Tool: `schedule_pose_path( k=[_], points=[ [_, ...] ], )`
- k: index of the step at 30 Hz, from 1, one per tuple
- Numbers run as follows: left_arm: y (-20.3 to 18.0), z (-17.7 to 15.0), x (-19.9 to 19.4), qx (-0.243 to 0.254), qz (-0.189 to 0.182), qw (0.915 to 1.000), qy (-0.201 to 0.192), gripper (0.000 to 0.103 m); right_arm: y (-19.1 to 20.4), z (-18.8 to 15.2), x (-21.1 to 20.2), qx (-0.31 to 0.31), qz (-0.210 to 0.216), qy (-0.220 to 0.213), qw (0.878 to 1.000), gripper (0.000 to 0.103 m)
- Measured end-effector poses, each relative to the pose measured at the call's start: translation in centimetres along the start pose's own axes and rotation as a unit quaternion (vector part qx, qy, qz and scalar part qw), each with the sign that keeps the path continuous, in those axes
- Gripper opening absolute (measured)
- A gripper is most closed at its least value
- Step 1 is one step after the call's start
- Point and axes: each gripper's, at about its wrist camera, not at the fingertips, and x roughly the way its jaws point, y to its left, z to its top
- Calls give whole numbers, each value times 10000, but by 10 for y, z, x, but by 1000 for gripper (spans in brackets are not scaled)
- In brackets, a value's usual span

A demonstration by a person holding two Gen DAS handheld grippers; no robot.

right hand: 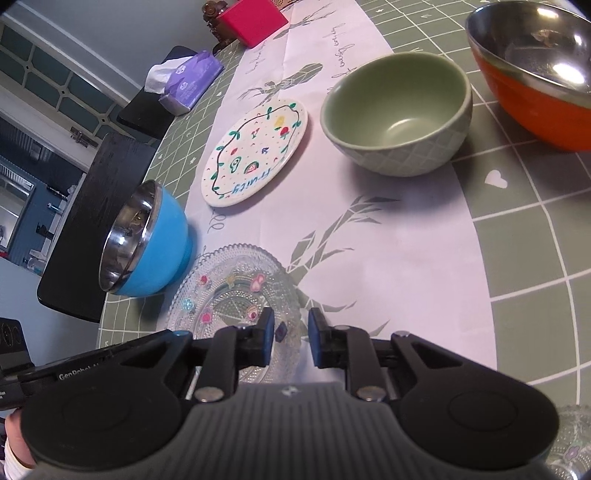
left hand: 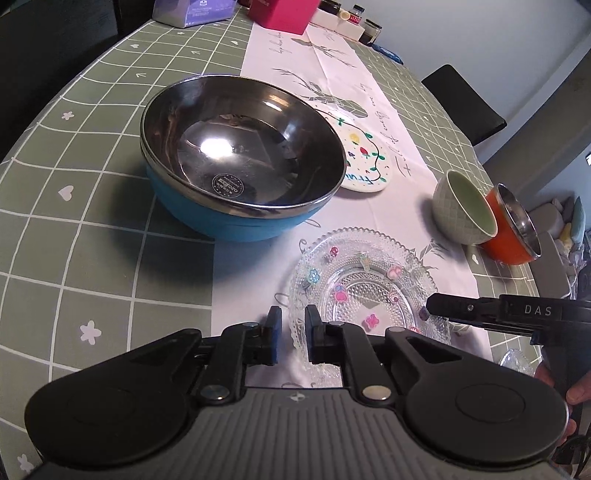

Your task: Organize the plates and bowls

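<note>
A clear beaded glass plate (left hand: 369, 288) (right hand: 229, 295) with small coloured stickers lies flat on the white runner. My left gripper (left hand: 293, 325) straddles its left rim, one blue pad outside and one over the glass, with a narrow gap showing. My right gripper (right hand: 290, 332) straddles the opposite rim the same way, its jaws a little wider, and one of its fingers (left hand: 454, 308) reaches in from the right. Behind stand a blue steel-lined bowl (left hand: 207, 218) (right hand: 162, 240), a white fruit-painted plate (left hand: 364, 162) (right hand: 255, 151), a green bowl (left hand: 448, 218) (right hand: 399, 155) and an orange steel-lined bowl (left hand: 506, 236) (right hand: 524, 99).
Another piece of beaded glassware (left hand: 517, 360) (right hand: 570, 439) sits near the table's front edge. A pink box (left hand: 284, 14) (right hand: 253, 22), a tissue pack (left hand: 192, 11) (right hand: 188, 79) and jars (left hand: 369, 29) line the far end. The green checked tablecloth (left hand: 92, 229) covers the table, and a black chair (left hand: 465, 99) stands beyond it.
</note>
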Motion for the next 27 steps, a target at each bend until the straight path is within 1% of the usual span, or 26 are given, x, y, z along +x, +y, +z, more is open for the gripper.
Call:
schedule_pose_path(
  k=[3,4,7,9,15,22,27],
  points=[
    [0,0,0,-11,-31,10000,47,15,1,-1,-1,-48,-31,5,10000,18],
    [0,0,1,-14,-29,10000,45,15,2,-2,-1,-66,-62,11,10000,14],
    [-1,0,1,-25,-3,10000,45,15,0,-4,0,-94,-93,0,9999,7],
    [-3,-1,1,-47,25,10000,48,14,0,-4,-1,-113,-86,-20,9999,7],
    [-11,-2,2,98,198,9997,40,14,1,-6,-1,-155,-107,-73,9998,6],
    [-14,-3,-5,118,199,9997,-58,11,0,-7,-5,-56,-121,-57,9999,7],
    [-19,-5,-13,53,124,9998,-145,10,3,-11,-17,-41,-132,-96,9999,7]
  ],
)
